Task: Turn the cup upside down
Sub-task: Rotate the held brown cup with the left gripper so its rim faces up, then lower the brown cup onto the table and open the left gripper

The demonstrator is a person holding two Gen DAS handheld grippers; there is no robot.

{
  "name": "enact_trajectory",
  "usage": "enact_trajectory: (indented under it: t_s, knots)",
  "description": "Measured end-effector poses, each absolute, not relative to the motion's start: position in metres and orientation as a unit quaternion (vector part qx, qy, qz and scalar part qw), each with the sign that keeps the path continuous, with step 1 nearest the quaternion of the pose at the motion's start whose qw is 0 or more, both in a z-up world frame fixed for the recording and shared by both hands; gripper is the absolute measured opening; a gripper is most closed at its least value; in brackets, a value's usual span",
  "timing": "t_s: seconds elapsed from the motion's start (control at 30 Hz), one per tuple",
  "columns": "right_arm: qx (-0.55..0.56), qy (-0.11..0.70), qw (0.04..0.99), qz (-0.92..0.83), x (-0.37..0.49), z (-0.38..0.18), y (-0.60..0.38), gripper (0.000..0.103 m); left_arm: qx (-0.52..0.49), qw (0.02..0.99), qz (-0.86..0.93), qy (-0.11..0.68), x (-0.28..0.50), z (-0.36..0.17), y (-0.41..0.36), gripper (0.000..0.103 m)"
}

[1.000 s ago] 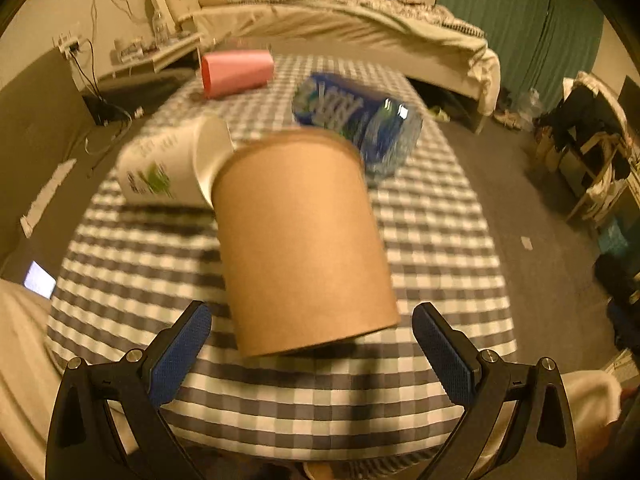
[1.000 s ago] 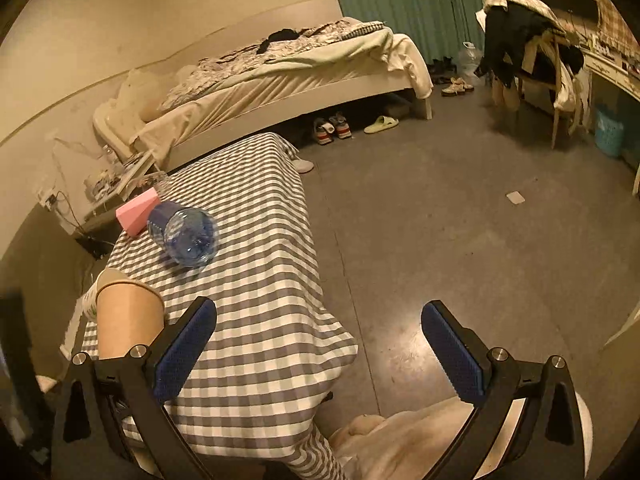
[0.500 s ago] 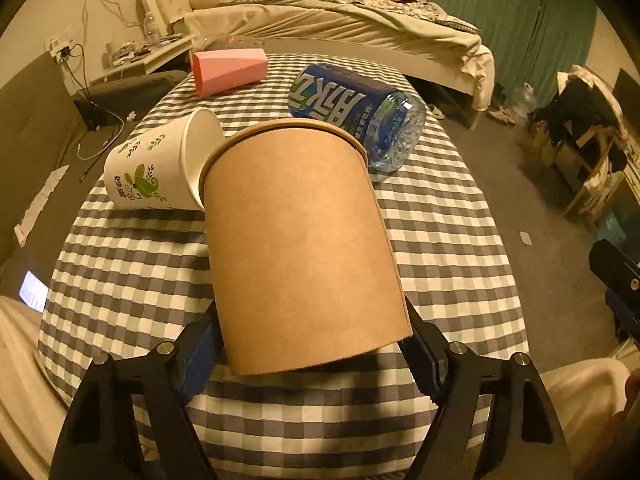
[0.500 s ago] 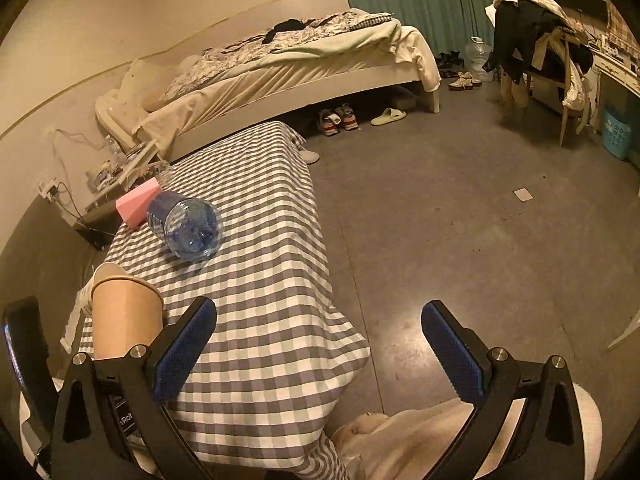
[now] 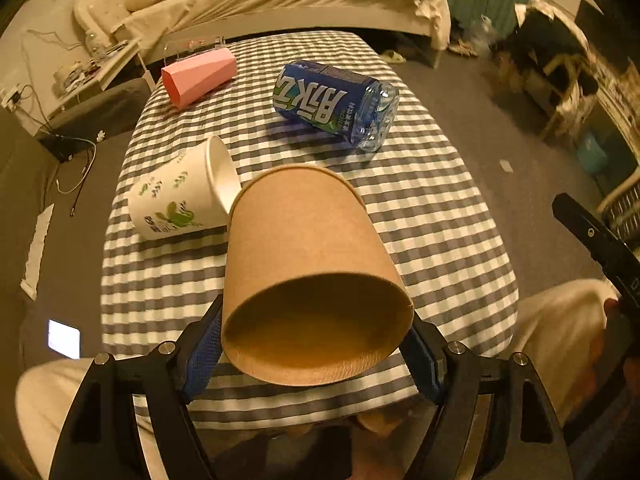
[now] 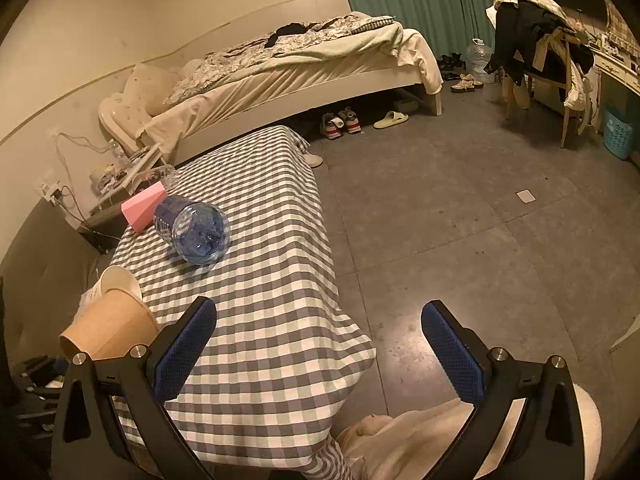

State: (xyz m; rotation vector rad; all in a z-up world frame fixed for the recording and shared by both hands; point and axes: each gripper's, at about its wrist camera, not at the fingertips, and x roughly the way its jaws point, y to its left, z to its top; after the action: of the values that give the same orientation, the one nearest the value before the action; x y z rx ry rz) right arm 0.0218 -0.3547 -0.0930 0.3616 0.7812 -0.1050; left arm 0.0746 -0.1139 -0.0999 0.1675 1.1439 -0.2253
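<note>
My left gripper [image 5: 316, 348] is shut on a brown paper cup [image 5: 304, 248]. It holds the cup tilted above the checked table [image 5: 440, 216], with the cup's base end toward me and its rim end pointing away. The blue pads [image 5: 202, 358] press on both sides near the base. The brown cup also shows at the lower left of the right wrist view [image 6: 108, 330]. My right gripper [image 6: 320, 348] is open and empty, off the table's right edge above the floor.
A white printed paper cup [image 5: 180, 196] lies on its side just left of the brown cup. A blue water bottle [image 5: 336, 104] lies on its side farther back. A pink cup [image 5: 198, 76] lies at the far left. A bed [image 6: 304, 68] stands behind.
My left gripper closed on the brown cup, then lifted and tilted it so its base end faces me. The right gripper stayed open with little movement.
</note>
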Motion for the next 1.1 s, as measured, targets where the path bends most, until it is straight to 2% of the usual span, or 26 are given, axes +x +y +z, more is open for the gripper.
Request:
enact_trajectory:
  t_s: [0.1, 0.8, 0.97, 1.03, 1.1]
  knots:
    - [0.178, 0.38, 0.906, -0.049, 0.023, -0.094, -0.355, 0.103, 0.102, 0.829, -0.104, 0.54, 0.081, -0.103, -0.112, 0.08]
    - [0.169, 0.392, 0.903, -0.055, 0.027, -0.1, -0.353, 0.103, 0.063, 0.846, -0.119, 0.517, 0.133, -0.105, -0.11, 0.08]
    - [0.154, 0.388, 0.907, -0.055, 0.025, -0.095, -0.349, 0.103, 0.08, 0.85, -0.131, 0.503, 0.128, -0.104, -0.11, 0.081]
    - [0.148, 0.386, 0.909, -0.057, 0.023, -0.091, -0.346, 0.103, 0.086, 0.852, -0.125, 0.502, 0.126, -0.104, -0.109, 0.091]
    - [0.138, 0.385, 0.911, -0.057, 0.022, -0.086, -0.342, 0.103, 0.078, 0.853, -0.128, 0.5, 0.123, -0.103, -0.105, 0.091]
